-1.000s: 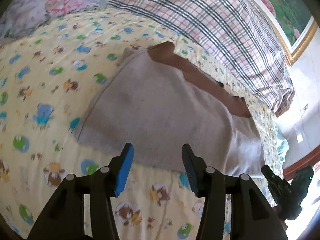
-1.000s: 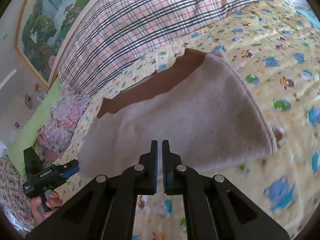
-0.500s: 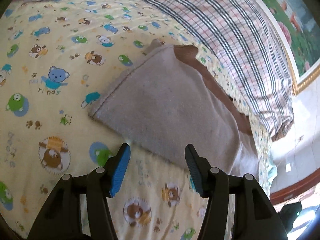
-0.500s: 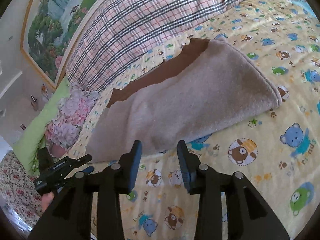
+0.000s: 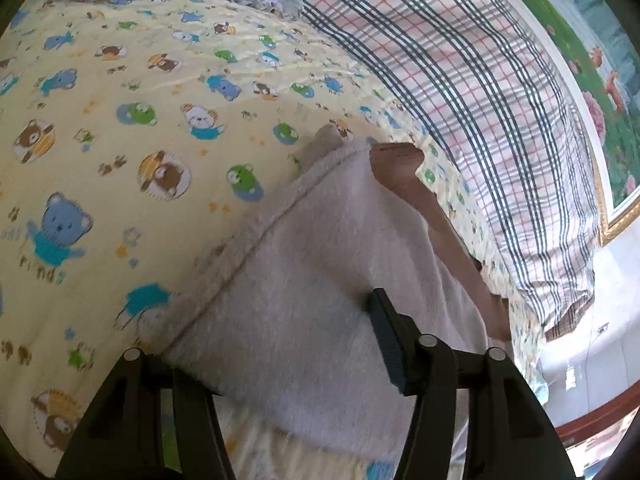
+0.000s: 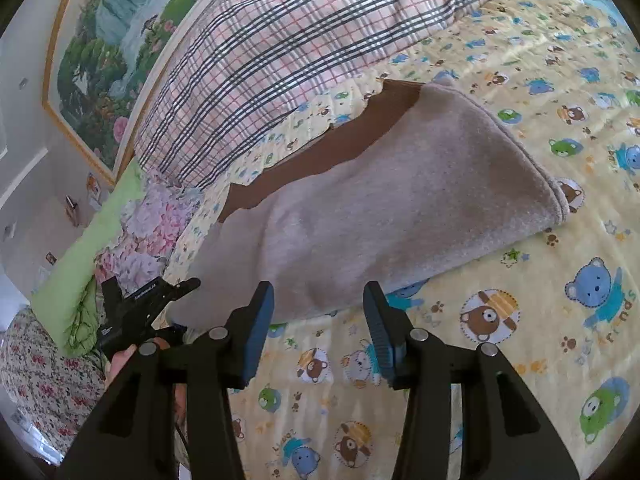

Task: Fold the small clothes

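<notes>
A folded beige garment (image 5: 312,280) with a brown band (image 5: 404,176) along its far edge lies flat on the yellow bear-print sheet (image 5: 120,140). It also shows in the right wrist view (image 6: 400,208). My left gripper (image 5: 288,340) is open and straddles the garment's near left corner; its left finger is hidden under the cloth, and its right finger (image 5: 384,336) rests on top. My right gripper (image 6: 318,320) is open and empty, just short of the garment's near edge. The left gripper also shows in the right wrist view (image 6: 144,308), at the garment's left end.
A plaid quilt (image 6: 300,40) lies along the far side of the bed. A floral pillow (image 6: 148,224) and a green pillow (image 6: 88,248) sit at the left. A framed landscape painting (image 6: 120,40) hangs on the wall behind.
My right gripper opened and drew back from the garment's near edge. My left gripper moved forward onto the garment's corner, so one finger now lies under the cloth.
</notes>
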Motion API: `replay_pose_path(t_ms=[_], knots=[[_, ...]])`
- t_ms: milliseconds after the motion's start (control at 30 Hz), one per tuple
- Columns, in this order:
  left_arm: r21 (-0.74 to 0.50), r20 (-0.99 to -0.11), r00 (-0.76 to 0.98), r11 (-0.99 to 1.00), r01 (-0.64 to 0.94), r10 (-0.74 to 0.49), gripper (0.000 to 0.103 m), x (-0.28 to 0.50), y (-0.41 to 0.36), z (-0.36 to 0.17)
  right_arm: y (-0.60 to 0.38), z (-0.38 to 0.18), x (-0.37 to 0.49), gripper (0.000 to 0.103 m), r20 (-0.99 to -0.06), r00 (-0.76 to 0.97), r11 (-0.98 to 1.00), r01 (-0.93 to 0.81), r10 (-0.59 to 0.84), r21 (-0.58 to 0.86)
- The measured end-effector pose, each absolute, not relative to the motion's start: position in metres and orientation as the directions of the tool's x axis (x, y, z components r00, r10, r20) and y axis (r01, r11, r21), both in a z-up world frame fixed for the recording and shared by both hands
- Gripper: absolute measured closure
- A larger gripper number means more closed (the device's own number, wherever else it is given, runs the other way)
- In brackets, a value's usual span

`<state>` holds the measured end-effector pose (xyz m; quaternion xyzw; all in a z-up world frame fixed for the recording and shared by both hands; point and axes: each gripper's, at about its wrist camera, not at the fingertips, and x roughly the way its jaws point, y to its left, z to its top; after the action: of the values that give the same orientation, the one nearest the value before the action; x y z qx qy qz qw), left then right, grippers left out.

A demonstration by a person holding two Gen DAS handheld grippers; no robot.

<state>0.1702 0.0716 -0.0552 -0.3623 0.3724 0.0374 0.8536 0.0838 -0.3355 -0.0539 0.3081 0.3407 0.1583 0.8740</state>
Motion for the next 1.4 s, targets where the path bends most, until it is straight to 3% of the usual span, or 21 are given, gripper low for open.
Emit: replay_pose_path(t_ms=[333, 467, 667, 900, 1100, 1267, 1400], knots=[[-0.460, -0.663, 0.734, 0.853, -0.246, -0.146, 0.089, 0.181, 0.037, -0.026, -0.351, -0.055, 0.084, 0.055, -0.492, 0.727, 0.746, -0.042, 0.479, 0.664], [-0.429, -0.610, 0.774, 0.892, -0.141, -0.171, 0.092, 0.179, 0.010, 0.006, -0.358, -0.055, 0.084, 0.055, -0.484, 0.733, 0.734, -0.031, 0.478, 0.678], [-0.388, -0.528, 0.792, 0.917, 0.097, -0.307, 0.097, 0.175, -0.067, 0.052, -0.373, -0.051, 0.085, 0.055, -0.471, 0.742, 0.721, -0.023, 0.476, 0.693], [-0.321, -0.547, 0.726, 0.905, 0.278, -0.417, 0.097, 0.174, -0.161, 0.042, -0.413, -0.035, 0.104, 0.055, -0.464, 0.754, 0.719, -0.016, 0.466, 0.695], [-0.280, -0.641, 0.648, 0.911, 0.302, -0.411, 0.097, 0.180, -0.204, -0.011, -0.436, -0.021, 0.147, 0.054, -0.475, 0.724, 0.723, -0.047, 0.500, 0.689], [-0.320, -0.618, 0.658, 0.902, 0.289, -0.430, 0.097, 0.177, -0.194, -0.009, -0.419, -0.021, 0.193, 0.041, -0.483, 0.626, 0.686, -0.117, 0.613, 0.719], [-0.327, -0.606, 0.666, 0.900, 0.290, -0.435, 0.097, 0.179, -0.189, 0.001, -0.396, -0.030, 0.234, 0.040, -0.470, 0.525, 0.623, -0.153, 0.709, 0.767]])
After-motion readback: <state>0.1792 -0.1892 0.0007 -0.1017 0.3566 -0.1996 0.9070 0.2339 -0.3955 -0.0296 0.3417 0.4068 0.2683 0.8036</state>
